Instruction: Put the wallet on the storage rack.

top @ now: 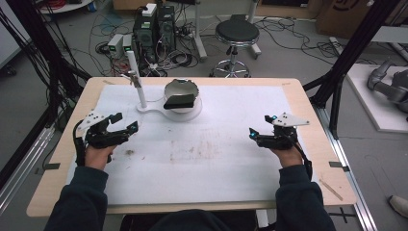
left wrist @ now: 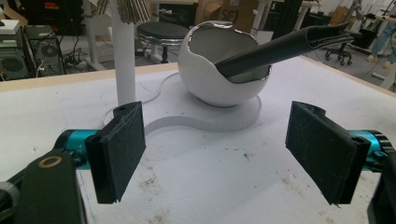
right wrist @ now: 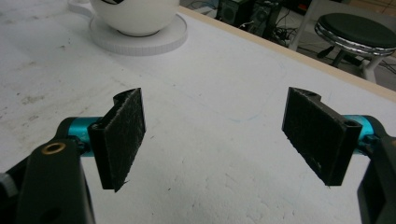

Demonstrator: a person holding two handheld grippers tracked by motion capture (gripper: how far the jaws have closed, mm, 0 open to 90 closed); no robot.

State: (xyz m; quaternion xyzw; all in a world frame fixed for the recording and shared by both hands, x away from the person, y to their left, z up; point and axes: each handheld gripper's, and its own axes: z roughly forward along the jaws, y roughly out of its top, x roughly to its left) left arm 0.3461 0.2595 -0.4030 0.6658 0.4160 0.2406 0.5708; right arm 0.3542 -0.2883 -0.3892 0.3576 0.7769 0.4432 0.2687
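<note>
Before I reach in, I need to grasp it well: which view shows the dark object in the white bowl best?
The left gripper view: the dark object juts over the white bowl's rim. The high view shows it small; the right gripper view shows just the bowl's base.

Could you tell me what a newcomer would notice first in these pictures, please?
Most striking is the white egg-shaped bowl with its jagged silver rim, at the far middle of the table on a white base, with a black pouch leaning out of it. A white post rises beside it. The left gripper and right gripper hover open and empty nearer the person.
</note>
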